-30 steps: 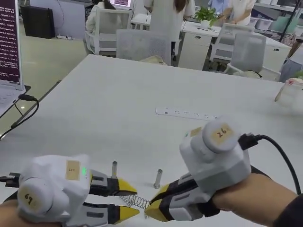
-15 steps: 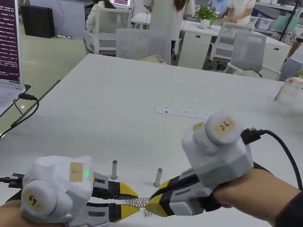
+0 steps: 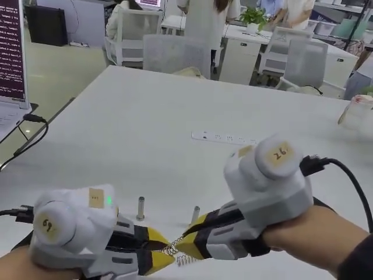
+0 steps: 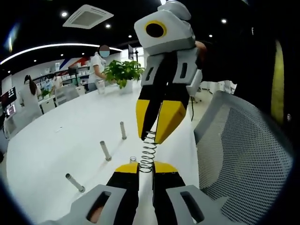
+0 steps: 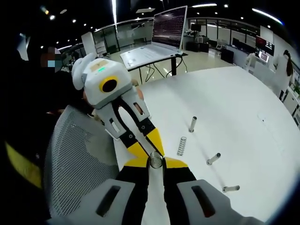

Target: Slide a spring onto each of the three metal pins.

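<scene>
Just inside table (image 3: 175,105) edge, spring (image 4: 148,152) between fingers (image 4: 171,117).

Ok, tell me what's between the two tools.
One spring, spanning from the left tool to the right tool, in the left gripper view.

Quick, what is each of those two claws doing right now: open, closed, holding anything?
Left gripper: closed, holding one end of the spring.
Right gripper: closed, holding the other end of the same spring.
</scene>
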A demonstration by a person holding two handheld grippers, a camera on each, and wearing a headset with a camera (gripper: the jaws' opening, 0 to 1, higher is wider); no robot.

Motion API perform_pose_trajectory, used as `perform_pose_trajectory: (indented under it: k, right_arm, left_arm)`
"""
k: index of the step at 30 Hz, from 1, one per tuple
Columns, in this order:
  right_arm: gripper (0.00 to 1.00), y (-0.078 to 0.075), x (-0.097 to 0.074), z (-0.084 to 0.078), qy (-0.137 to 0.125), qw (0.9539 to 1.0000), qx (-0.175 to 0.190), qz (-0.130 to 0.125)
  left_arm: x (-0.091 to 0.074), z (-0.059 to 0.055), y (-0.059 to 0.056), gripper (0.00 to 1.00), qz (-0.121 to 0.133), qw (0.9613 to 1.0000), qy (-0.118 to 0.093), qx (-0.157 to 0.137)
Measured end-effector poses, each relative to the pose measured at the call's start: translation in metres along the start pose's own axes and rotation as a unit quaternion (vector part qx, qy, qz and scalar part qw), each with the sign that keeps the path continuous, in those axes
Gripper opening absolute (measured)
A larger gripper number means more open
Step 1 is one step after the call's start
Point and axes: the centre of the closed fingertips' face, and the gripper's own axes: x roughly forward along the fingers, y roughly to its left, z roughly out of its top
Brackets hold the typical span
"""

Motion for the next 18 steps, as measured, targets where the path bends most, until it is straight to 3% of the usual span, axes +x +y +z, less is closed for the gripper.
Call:
perform_pose_trajectory:
  k: [7, 18]
  right_arm:
    - [0.09, 0.004, 0.004, -0.002, 0.021, 0.9994, -0.024, 0.011]
    - [0.1, 0.004, 0.007, -0.004, 0.033, 0.9987, -0.037, 0.013]
  left_arm:
    - [0.001, 0.006, -0.009, 0.02, -0.018, 0.9997, -0.009, -0.015]
    - [-0.001, 0.011, -0.008, 0.02, -0.019, 0.9991, -0.023, -0.031]
